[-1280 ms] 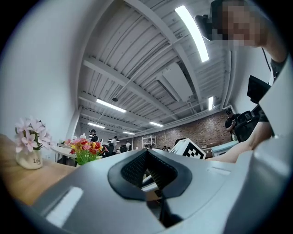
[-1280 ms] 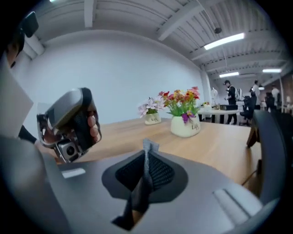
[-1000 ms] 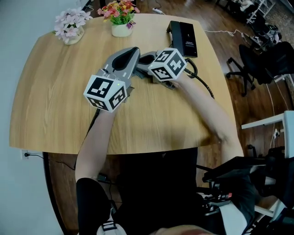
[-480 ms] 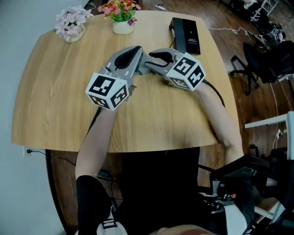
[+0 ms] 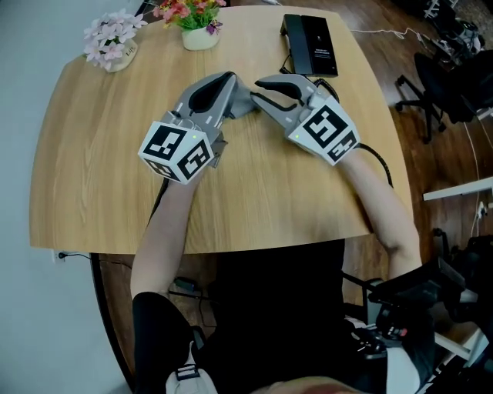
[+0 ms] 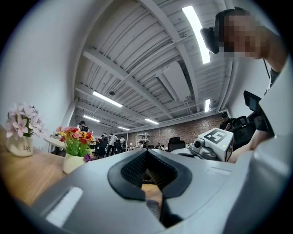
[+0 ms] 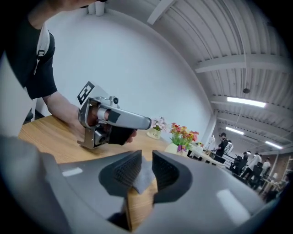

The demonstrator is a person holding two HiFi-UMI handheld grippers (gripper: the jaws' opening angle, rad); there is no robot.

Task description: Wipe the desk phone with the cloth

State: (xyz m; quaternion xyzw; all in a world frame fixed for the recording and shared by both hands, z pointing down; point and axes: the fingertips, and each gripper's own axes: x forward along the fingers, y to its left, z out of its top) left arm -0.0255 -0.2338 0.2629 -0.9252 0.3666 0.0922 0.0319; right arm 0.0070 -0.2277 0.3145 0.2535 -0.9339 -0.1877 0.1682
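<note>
The black desk phone [image 5: 310, 45] lies at the far right of the round wooden table [image 5: 100, 169]. A grey cloth [image 5: 243, 101] sits mid-table between my two grippers. My right gripper [image 5: 267, 85] points left at it. In the right gripper view a fold of the cloth [image 7: 141, 178] lies between the pads of the right gripper [image 7: 146, 157]. Its jaws are closing, and a narrow gap still shows at the tips. My left gripper [image 5: 228, 83] points up and right, beside the cloth. In its own view the tips of the left gripper [image 6: 146, 153] meet.
A pot of bright flowers [image 5: 189, 19] and a pot of pale pink flowers [image 5: 112, 42] stand at the far left edge. A black cable [image 5: 371, 154] runs off the right edge. Office chairs [image 5: 443, 85] stand on the floor to the right.
My right gripper has drawn back to the right and toward me, away from the left gripper. The left gripper has stayed where it was.
</note>
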